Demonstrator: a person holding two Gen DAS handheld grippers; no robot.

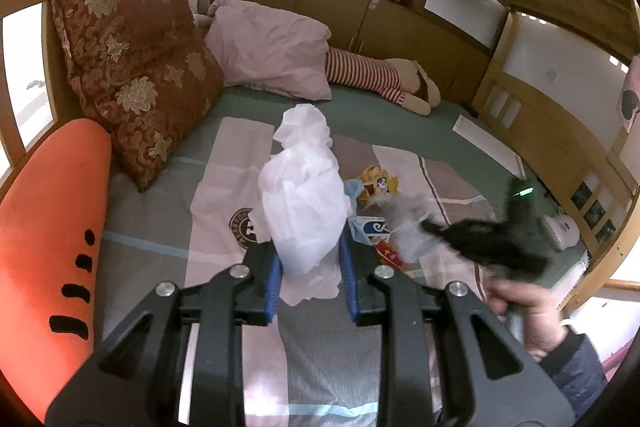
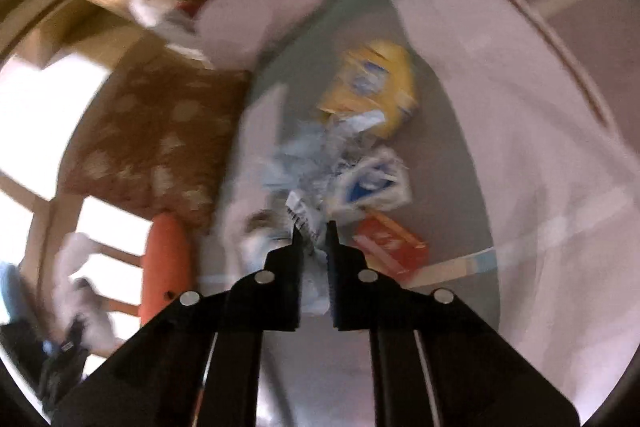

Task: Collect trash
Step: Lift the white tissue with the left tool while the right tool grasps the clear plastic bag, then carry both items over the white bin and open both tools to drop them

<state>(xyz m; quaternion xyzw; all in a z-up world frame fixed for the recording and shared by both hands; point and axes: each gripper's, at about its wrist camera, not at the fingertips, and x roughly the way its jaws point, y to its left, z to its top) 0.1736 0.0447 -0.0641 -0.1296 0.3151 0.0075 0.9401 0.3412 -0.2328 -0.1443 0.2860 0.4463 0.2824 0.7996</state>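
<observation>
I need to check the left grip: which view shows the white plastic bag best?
The left wrist view: the white plastic bag stands sharp and central, pinched between the left gripper and its blue pads. The right wrist view is motion-blurred and shows only a whitish smear at its lower left edge, possibly the bag.

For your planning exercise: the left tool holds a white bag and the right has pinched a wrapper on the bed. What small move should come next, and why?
Probably lift the right tool, shut on the wrapper, toward the white bag held up by the left tool. More trash, a yellow packet and a red packet, lies on the bed.
</observation>
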